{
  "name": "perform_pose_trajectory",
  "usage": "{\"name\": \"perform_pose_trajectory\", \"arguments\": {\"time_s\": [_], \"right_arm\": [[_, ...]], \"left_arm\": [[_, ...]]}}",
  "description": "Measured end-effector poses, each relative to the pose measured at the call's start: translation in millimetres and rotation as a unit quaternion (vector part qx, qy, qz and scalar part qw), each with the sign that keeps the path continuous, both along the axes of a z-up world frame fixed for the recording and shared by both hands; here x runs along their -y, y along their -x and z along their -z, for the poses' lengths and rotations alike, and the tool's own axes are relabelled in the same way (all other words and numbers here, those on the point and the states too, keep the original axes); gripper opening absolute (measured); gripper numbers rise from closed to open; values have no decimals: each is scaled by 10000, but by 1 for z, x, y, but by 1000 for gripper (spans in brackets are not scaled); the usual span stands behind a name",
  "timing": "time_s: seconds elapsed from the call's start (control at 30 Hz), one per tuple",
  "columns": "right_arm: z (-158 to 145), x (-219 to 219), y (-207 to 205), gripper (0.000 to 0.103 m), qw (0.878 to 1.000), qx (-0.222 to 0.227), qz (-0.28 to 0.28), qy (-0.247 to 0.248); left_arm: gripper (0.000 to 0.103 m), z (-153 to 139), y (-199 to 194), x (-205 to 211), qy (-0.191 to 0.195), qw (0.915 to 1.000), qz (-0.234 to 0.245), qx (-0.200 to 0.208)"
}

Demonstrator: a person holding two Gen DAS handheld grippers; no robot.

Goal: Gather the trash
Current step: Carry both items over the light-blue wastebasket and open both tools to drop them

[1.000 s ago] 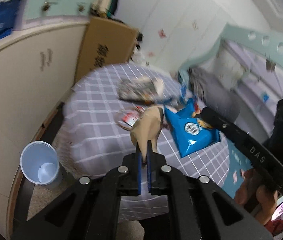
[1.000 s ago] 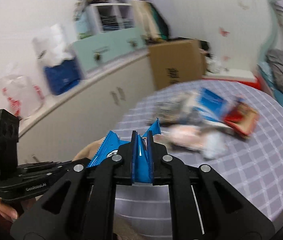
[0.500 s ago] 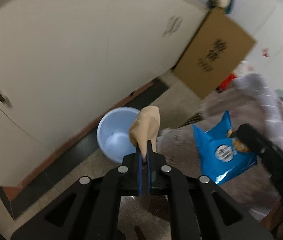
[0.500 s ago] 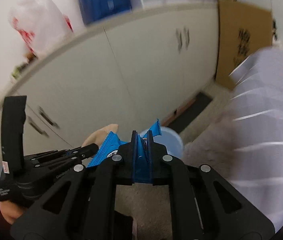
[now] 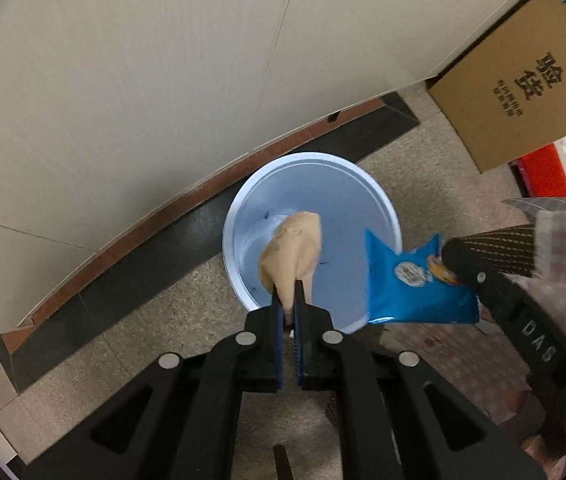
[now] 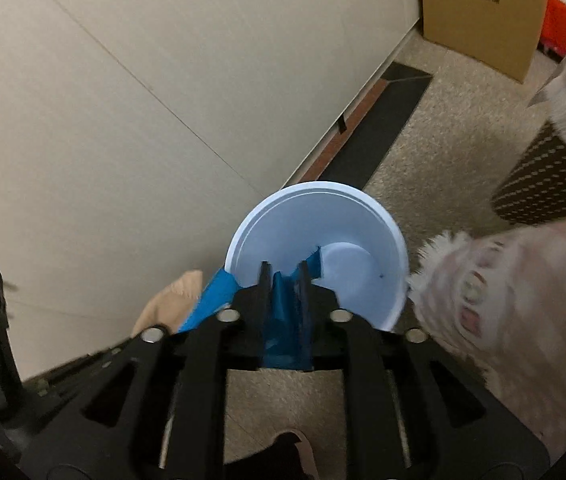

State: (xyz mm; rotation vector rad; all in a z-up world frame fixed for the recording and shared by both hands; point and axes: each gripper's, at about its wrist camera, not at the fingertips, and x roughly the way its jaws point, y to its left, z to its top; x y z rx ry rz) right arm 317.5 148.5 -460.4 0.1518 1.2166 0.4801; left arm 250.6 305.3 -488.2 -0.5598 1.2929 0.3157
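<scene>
**Two claws, one bin: trash hangs over a pale blue pail**

Two pieces of trash hang above a pale blue bin (image 5: 315, 184) that stands on the speckled floor (image 5: 155, 336), close to the dark skirting of a cream cabinet (image 5: 143, 80). The left claw (image 5: 289, 300) points steeply down and is clenched on a crumpled tan wrapper (image 5: 293, 254), which juts up from between the narrow blue pads, directly over the bin's open mouth.

Beside it, the right claw (image 6: 283, 276) is letting go: its jaws are opening, and a blue snack bag (image 6: 283, 320) sits loosely in the widening gap between them, one corner poking over the bin's rim. From the left wrist camera the same bag (image 5: 415, 284) hangs at the bin's right edge, its round white label facing out.

A brown cardboard box (image 5: 523, 80) with printed characters leans near the cabinet's far end, with something red (image 5: 543, 172) on the floor next to it. A checked cloth (image 5: 555, 232) droops into the frame at right. The inside of the bin looks bare.
</scene>
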Motion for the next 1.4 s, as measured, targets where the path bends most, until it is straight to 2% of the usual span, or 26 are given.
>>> {"name": "perform_pose_trajectory", "arguments": {"time_s": [0.03,0.07,0.33,0.47,0.63,0.67,0.73,0.77,0.8,0.93,1.03,1.17,1.3,1.4], "right_arm": [[5,-1,-3,48,10000,3,23,-19],[8,-3,-3,66,10000,-2,41,-33],[20,17,-14,66,9997,-125,230,-20],[0,25,-2,66,9994,103,301,119],[-22,32,3,66,9985,257,473,26],[-25,34,4,66,9983,268,509,-2],[-35,41,6,66,9977,248,619,-148],[-38,43,6,66,9974,230,652,-211],[-42,46,6,67,9970,224,689,-282],[-63,51,12,67,9955,215,759,-518],[-79,50,19,67,9945,203,778,-678],[-104,46,37,67,9922,-9,687,-1041],[-143,38,65,67,9892,10,469,-1387],[-181,31,86,68,9857,189,271,-1652]], "left_arm": [[4,4,-3,1,41,10000,-4,-11],[4,7,-2,-1,82,10000,-24,-19],[4,27,-13,2,254,9997,3,-71],[5,22,-17,9,305,9995,92,-5],[6,9,-21,10,419,9991,64,78],[7,6,-22,11,495,9987,67,112],[25,-1,-24,11,672,9975,81,199],[52,-7,-23,12,789,9965,100,276],[62,-14,-22,11,776,9964,69,334],[68,-40,-9,9,580,9972,-75,469],[68,-64,4,5,363,9975,-158,583],[69,-104,37,2,-281,9976,-363,518],[69,-147,77,-10,-612,9935,-704,648],[68,-194,110,-12,-887,9864,-907,1048]]}}
